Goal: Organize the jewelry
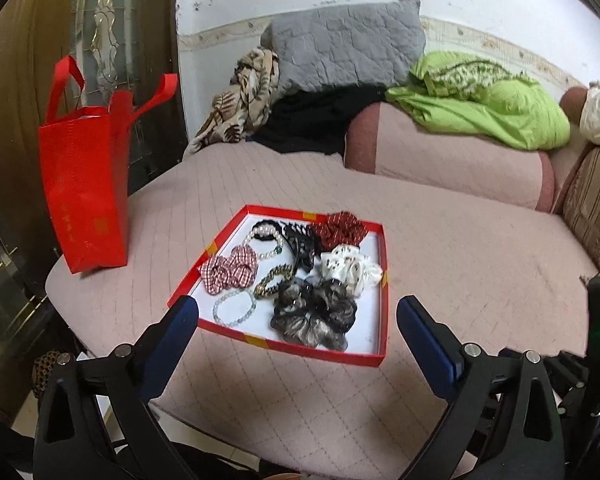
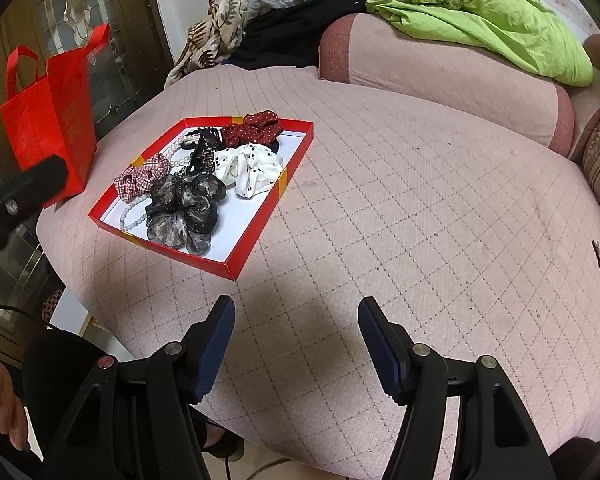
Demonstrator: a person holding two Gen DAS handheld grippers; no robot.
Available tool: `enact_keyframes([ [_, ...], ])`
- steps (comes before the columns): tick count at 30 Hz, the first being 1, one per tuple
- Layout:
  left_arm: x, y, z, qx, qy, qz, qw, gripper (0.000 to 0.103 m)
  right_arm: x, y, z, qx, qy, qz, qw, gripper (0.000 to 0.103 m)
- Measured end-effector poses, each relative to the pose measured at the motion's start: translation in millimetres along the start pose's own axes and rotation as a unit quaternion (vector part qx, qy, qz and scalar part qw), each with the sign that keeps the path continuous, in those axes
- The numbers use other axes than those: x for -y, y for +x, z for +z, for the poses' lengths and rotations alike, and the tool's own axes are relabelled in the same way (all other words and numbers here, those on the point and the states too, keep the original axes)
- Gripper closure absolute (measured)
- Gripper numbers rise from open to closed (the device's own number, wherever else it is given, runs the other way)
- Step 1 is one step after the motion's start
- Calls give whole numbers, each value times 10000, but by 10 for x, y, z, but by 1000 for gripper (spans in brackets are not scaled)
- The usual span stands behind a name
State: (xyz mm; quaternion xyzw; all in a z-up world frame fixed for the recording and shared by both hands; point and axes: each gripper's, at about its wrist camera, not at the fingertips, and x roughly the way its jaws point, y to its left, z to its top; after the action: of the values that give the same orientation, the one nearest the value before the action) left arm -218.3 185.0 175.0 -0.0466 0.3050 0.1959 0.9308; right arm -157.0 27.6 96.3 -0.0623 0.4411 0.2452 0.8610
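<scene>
Ruffled gauze scrunchie (image 1: 314, 316) in cardboard tray (image 1: 320, 350)

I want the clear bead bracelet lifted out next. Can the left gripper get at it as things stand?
Probably yes. The left gripper is open and empty, pointing at the red tray. The bead bracelet lies at the tray's near corner, uncovered on top; only the low rim and the checked scrunchie beside it crowd it.

Shallow red tray (image 1: 383, 280) on pink quilt; scrunchies (image 1: 314, 316), bead bracelets (image 1: 235, 306) inside
</scene>
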Motion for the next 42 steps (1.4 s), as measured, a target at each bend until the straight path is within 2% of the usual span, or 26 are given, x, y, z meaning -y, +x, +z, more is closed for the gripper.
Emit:
enact_keyframes([
  [6, 62, 60, -68, -165, 244, 50, 9996, 4, -18, -11, 1, 22, -5, -62, 10000, 34],
  [21, 150, 231, -216, -610, 696, -177, 9956, 4, 9, 13, 14, 7, 94, -257, 9996, 33],
  [28, 104, 303, -247, -815, 566, -325, 9945, 4, 18, 18, 8, 21, 123, -313, 9994, 33],
  [35, 59, 419, -307, -1104, 513, -235, 9923, 4, 10, 53, 10, -23, 103, -323, 9994, 33],
  [42, 42, 472, -336, -1183, 521, -189, 9914, 4, -8, 71, 3, -39, 73, -342, 9994, 31],
])
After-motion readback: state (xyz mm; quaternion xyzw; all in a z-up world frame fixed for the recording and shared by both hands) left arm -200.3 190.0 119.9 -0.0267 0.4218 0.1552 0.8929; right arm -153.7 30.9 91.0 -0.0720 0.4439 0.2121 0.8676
